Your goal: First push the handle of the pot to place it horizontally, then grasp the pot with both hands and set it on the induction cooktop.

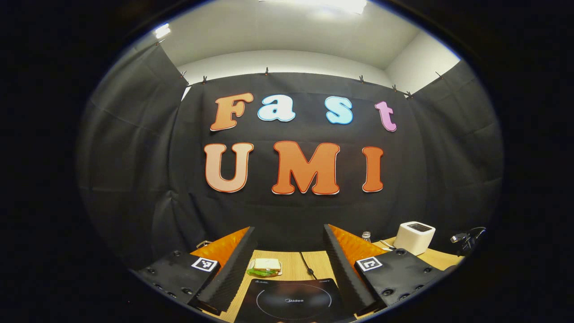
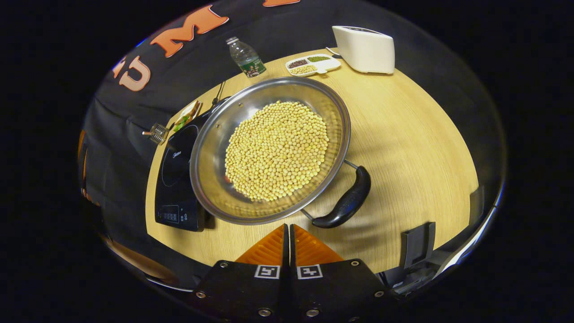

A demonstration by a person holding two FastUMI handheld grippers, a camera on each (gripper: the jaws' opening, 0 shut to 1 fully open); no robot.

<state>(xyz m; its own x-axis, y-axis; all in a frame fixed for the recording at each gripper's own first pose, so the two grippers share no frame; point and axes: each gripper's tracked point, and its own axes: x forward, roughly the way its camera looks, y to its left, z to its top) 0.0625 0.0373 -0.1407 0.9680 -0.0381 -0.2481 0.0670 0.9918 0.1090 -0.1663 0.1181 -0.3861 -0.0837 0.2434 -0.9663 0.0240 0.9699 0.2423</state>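
The pot (image 2: 273, 150), a wide steel pan heaped with pale beans (image 2: 277, 150), sits on the table (image 2: 403, 134) with its left edge overlapping the cooktop (image 2: 177, 179). Its black handle (image 2: 345, 201) juts toward the right gripper (image 2: 289, 235), whose jaws are pressed together just short of the rim and beside the handle.

The load is the main risk, I judge: a hard or off-centre shove on the handle could jolt the pan and scatter beans, or swing the rim further over the cooktop. A two-handed lift that tips even a little would spill them, since the walls are shallow. Closed fingers could also slip off the rounded handle.

The left gripper (image 1: 287, 255) hangs above the cooktop, jaws wide apart, with a sandwich (image 1: 265, 267) beyond.

A logo is printed on the cooktop glass. The bottle (image 2: 245, 57) has a green label, too small to read. A toaster (image 2: 365, 48) and a sectioned tray (image 2: 313, 65) stand far back.
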